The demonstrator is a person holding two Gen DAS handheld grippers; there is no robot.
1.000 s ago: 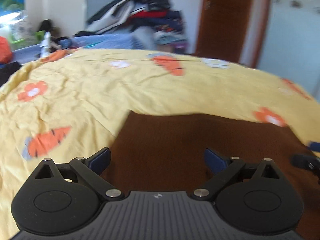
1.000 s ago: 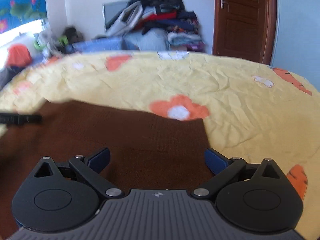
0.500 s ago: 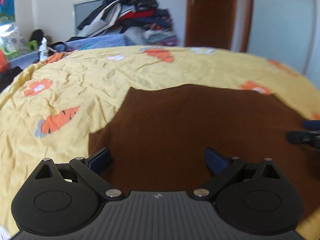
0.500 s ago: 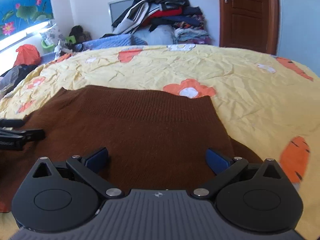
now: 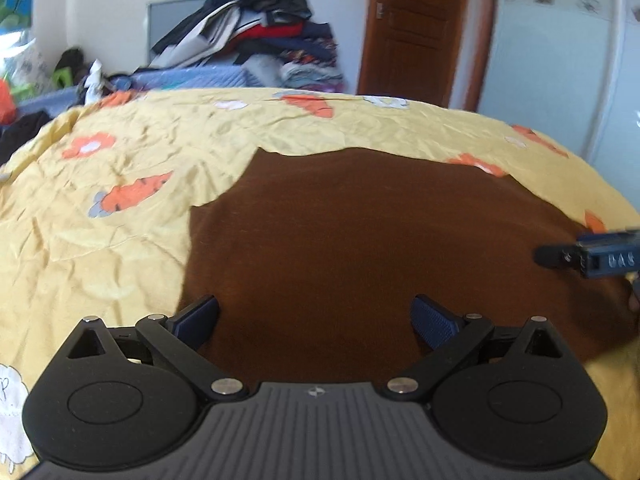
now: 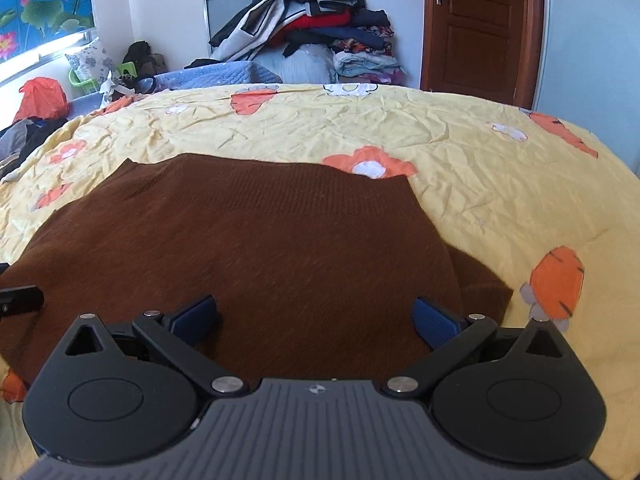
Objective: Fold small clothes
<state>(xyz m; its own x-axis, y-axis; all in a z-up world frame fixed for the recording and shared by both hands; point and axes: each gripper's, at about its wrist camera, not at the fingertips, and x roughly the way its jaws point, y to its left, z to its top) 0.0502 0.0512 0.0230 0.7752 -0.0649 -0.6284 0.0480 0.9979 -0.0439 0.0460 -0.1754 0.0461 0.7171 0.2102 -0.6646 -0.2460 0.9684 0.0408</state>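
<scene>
A brown knit sweater [image 5: 360,240] lies flat on the yellow bedspread [image 5: 120,152], its ribbed hem [image 6: 280,180] at the far side. My left gripper [image 5: 316,314] hovers open over the sweater's near left part, nothing between its fingers. My right gripper [image 6: 316,314] hovers open over the near right part, also holding nothing. A folded piece of the sweater [image 6: 480,280] sticks out to the right. The right gripper's tip [image 5: 588,258] shows at the right edge of the left wrist view, and the left gripper's tip [image 6: 20,298] at the left edge of the right wrist view.
The yellow bedspread [image 6: 460,128] with orange carrots and flowers spreads wide around the sweater. A heap of clothes [image 6: 312,28] is stacked against the far wall beside a brown door [image 6: 480,28]. An orange bag [image 6: 40,96] and clutter lie at the far left.
Both grippers have pulled back and risen, so more of the sweater shows in each view. Both stay open.
</scene>
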